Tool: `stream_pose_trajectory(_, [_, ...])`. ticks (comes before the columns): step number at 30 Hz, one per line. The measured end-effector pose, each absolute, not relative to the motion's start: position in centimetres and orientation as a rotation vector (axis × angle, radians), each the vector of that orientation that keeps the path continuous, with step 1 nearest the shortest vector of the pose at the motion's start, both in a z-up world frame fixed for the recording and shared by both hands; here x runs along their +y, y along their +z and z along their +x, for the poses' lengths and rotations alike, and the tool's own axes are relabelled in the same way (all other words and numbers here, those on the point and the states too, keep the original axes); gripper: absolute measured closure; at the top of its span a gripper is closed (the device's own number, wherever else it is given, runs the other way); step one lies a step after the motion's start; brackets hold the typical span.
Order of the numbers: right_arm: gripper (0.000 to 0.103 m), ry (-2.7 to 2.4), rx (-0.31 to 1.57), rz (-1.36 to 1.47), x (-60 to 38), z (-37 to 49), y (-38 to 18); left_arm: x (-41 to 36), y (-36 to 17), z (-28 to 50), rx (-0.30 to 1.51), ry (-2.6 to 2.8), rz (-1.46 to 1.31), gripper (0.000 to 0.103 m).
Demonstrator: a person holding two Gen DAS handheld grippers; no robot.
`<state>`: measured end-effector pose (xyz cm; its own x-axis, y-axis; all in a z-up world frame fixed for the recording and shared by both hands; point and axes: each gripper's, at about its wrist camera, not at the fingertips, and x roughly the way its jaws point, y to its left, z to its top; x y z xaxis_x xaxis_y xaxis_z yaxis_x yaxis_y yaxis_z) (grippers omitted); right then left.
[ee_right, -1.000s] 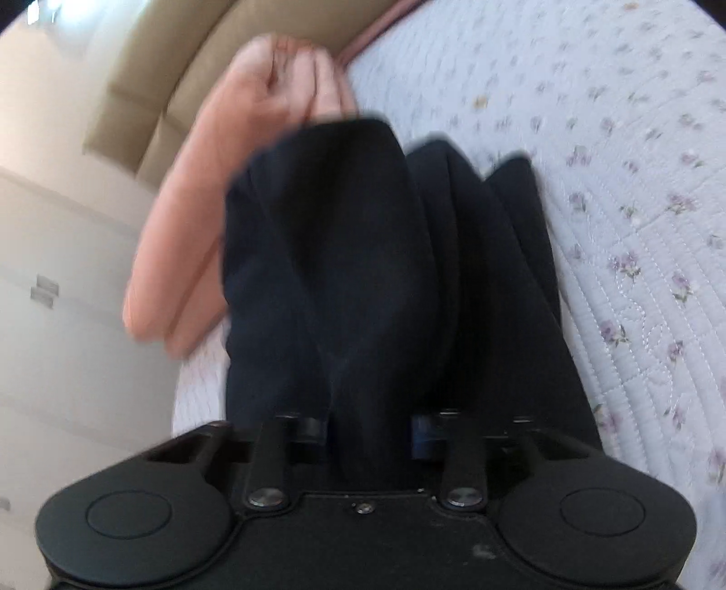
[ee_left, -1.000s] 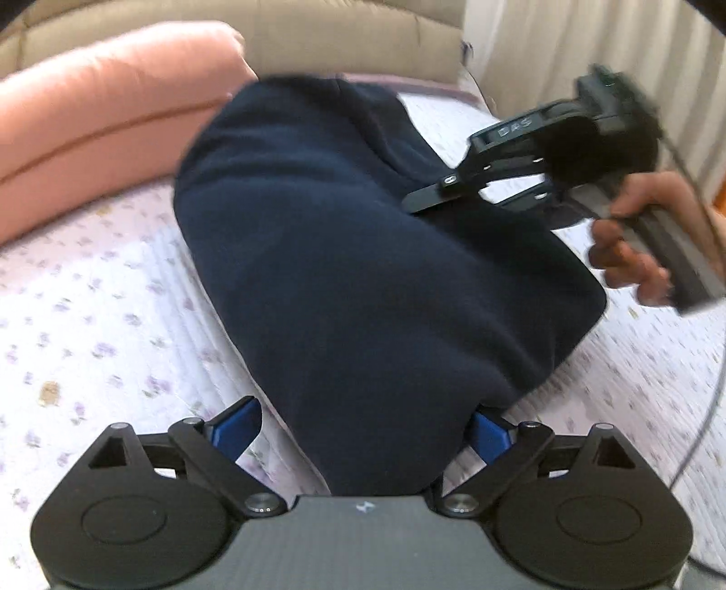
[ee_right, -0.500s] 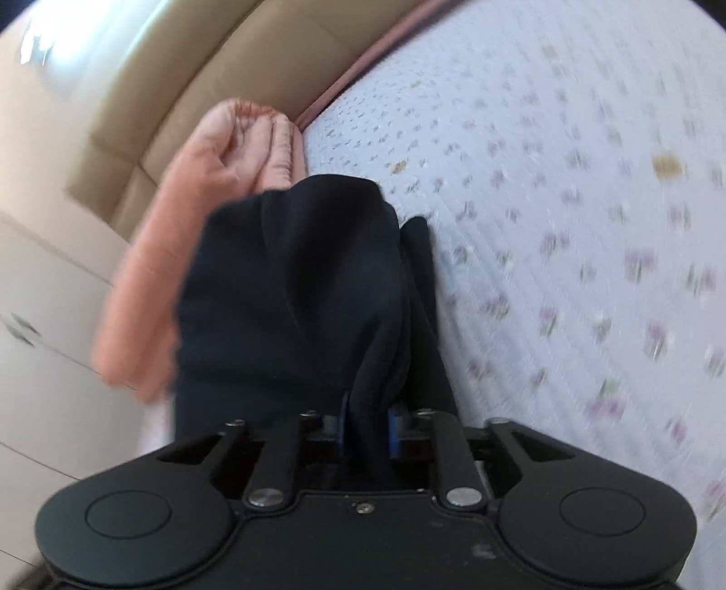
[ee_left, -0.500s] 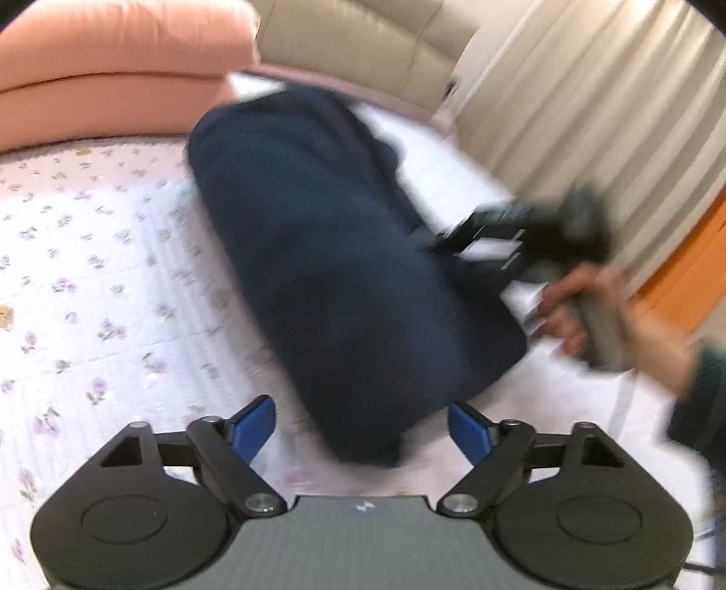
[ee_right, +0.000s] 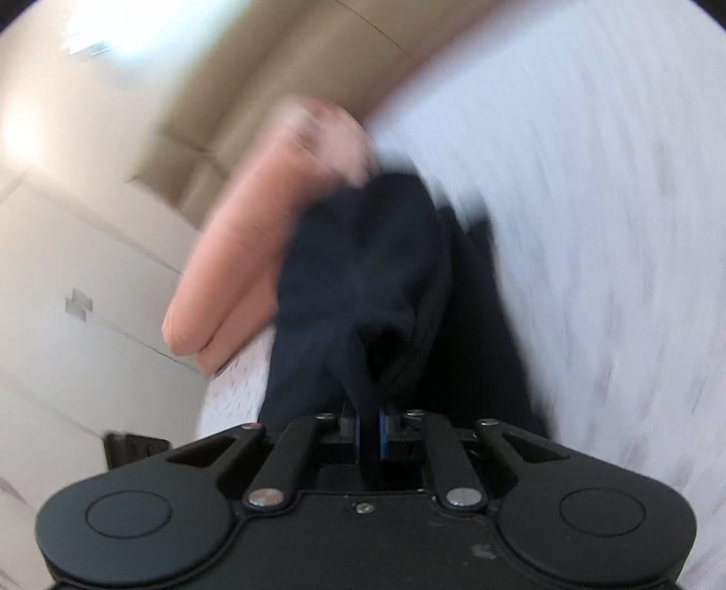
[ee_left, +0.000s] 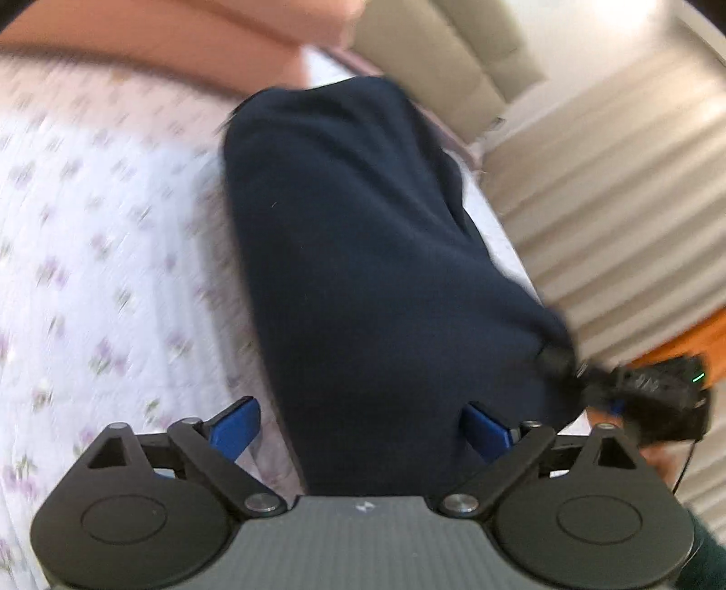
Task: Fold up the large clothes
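Observation:
A large dark navy garment (ee_left: 363, 254) lies lengthwise on a bed with a white floral quilt (ee_left: 90, 254). My left gripper (ee_left: 360, 426) is open, its blue pads wide apart, with the garment's near end lying between them. My right gripper (ee_right: 371, 431) is shut on a bunched edge of the navy garment (ee_right: 363, 281) and lifts it off the bed. In the left wrist view the right gripper (ee_left: 653, 399) shows at the lower right, pulling the garment's corner sideways. Both views are blurred by motion.
A folded salmon-pink blanket (ee_left: 172, 41) lies at the head of the bed, also in the right wrist view (ee_right: 236, 254). A beige padded headboard (ee_left: 435, 54) stands behind it. Pleated curtains (ee_left: 612, 195) hang to the right. White cabinet doors (ee_right: 68, 290) stand beside the bed.
My right gripper has closed tightly on the garment and pulled it back and to the side. My left gripper has stayed open and moved forward, so the garment's end lies between its pads again.

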<state>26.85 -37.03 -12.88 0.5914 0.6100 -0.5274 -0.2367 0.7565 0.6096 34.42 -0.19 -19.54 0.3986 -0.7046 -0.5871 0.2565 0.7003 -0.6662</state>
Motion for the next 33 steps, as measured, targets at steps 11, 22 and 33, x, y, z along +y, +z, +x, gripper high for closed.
stream_pose_trajectory(11, [0.010,0.274,0.810,0.264,-34.1,29.4,-11.1,-4.6,-21.2,35.0,1.011,-0.599,-0.232,0.000])
stream_pose_trajectory(22, [0.000,0.456,0.811,0.111,-18.7,44.0,-16.6,-5.8,-21.2,33.8,0.977,-0.584,-0.214,0.000])
stream_pose_trajectory(33, [0.000,0.114,0.918,0.171,-24.5,48.7,-18.2,-7.2,-20.9,33.4,0.979,-0.560,-0.134,0.000])
